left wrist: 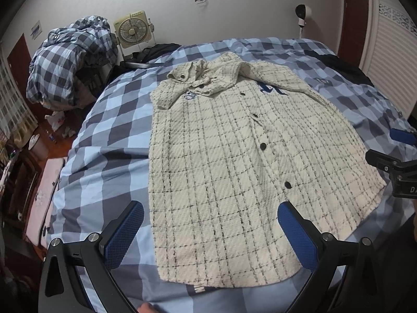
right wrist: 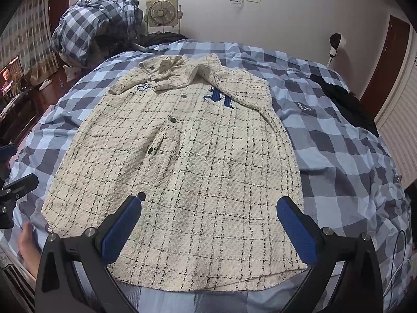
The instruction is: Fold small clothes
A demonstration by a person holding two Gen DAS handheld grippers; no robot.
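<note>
left gripper (left wrist: 210,228) and right gripper (right wrist: 209,223) both hover, jaws spread wide.

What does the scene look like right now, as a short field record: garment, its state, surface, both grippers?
garment: cream plaid button-front shirt with dark buttons and blue embroidery on the chest
garment state: spread flat, front up, collar at the far end, both sleeves folded in across the chest
surface: blue and grey checked bedsheet
left gripper: open, holding nothing, above the shirt hem
right gripper: open, holding nothing, above the shirt hem
background: checked duvet pile, beige box fan
</note>
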